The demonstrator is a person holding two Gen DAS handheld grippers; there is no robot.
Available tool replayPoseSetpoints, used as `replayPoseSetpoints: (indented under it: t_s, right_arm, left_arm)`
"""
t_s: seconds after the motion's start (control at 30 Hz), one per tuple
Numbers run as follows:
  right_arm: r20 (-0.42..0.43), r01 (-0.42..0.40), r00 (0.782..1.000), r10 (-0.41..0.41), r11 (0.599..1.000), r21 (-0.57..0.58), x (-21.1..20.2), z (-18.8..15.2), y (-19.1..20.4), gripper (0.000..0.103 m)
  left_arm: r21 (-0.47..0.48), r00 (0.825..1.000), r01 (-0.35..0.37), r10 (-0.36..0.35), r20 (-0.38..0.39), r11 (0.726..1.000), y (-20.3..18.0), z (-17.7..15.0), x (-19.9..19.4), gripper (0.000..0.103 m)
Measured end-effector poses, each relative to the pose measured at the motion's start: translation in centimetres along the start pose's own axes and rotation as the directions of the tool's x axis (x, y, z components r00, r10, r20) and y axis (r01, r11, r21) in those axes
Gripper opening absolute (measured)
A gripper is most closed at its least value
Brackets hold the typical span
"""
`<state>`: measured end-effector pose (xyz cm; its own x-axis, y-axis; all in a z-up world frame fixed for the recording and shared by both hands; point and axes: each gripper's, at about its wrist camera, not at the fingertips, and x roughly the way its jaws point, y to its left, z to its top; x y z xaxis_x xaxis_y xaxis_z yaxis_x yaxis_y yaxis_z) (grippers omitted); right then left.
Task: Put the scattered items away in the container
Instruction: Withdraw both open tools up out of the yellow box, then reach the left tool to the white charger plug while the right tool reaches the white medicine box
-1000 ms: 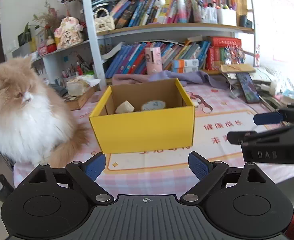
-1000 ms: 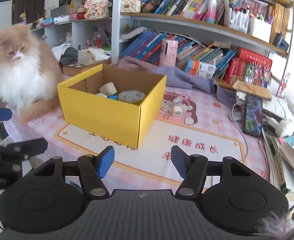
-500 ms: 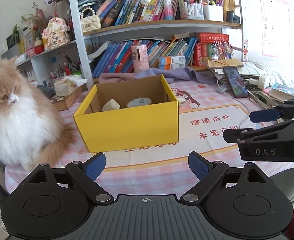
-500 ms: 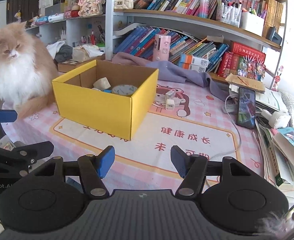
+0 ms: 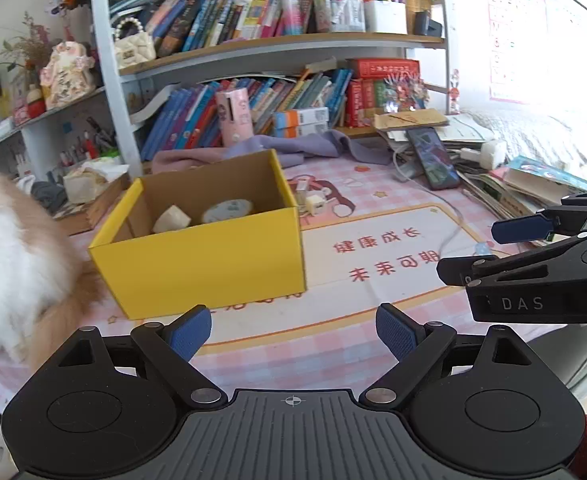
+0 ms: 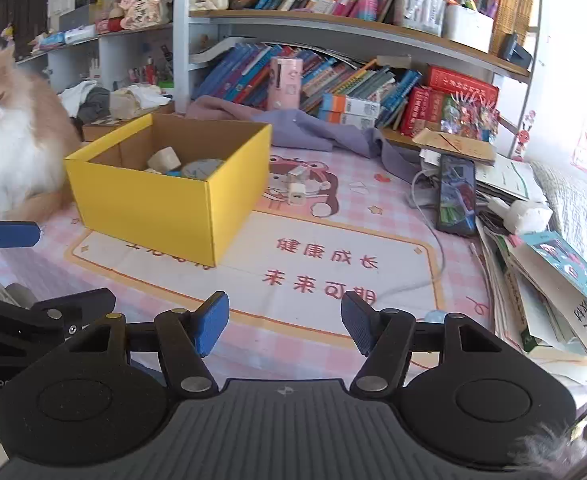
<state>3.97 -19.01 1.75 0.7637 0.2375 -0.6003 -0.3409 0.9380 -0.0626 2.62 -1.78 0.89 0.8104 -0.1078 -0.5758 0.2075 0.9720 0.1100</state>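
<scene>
A yellow cardboard box [image 5: 213, 264] stands open on the pink mat; it also shows in the right wrist view [image 6: 141, 200]. Inside lie a cream block [image 5: 171, 218] and a round pale tin [image 5: 227, 210]. A small white charger plug [image 6: 296, 192] lies on the mat just right of the box. My left gripper [image 5: 293, 334] is open and empty, near the table's front edge, short of the box. My right gripper [image 6: 285, 326] is open and empty, in front of the mat's printed text, to the right of the box.
A fluffy orange-and-white cat [image 6: 9, 140] sits at the box's left. A phone [image 6: 455, 194], cable and stacked books [image 6: 553, 280] crowd the right side. A purple cloth [image 6: 313, 132] and bookshelves stand behind the box.
Both grippers have drawn back and shifted right; the box now looks smaller and farther left. The cat has slid toward the left edge. Both stay open.
</scene>
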Motion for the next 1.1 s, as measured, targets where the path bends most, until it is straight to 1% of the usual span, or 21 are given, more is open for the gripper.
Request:
replayPoseSetpoints:
  t_s: [0.17,0.47,0.73,1.1]
  right_arm:
    - [-0.010,0.010,1.000,-0.010,1.000,0.027,0.4,-0.1,-0.9,0.063]
    - [-0.005,0.004,1.000,-0.004,0.999,0.042,1.0,0.1,-1.7,0.063]
    - [-0.010,0.002,1.000,-0.001,0.998,0.060,2.6,0.9,-3.7,0.063]
    - [-0.026,-0.012,1.000,0.013,0.999,0.045,5.2,2.5,-7.1,0.063]
  left_arm:
    - [0.030,1.000,0.017,-0.017,-0.006,0.999,-1.0,0.2,0.5,0.092]
    - [0.083,0.999,0.035,-0.035,-0.002,0.996,-2.4,1.0,1.4,0.091]
    - [0.117,0.999,0.050,-0.051,0.006,0.992,-3.8,2.1,2.9,0.091]
    - [0.103,0.998,0.056,-0.057,0.006,0.993,-5.9,4.1,6.3,0.090]
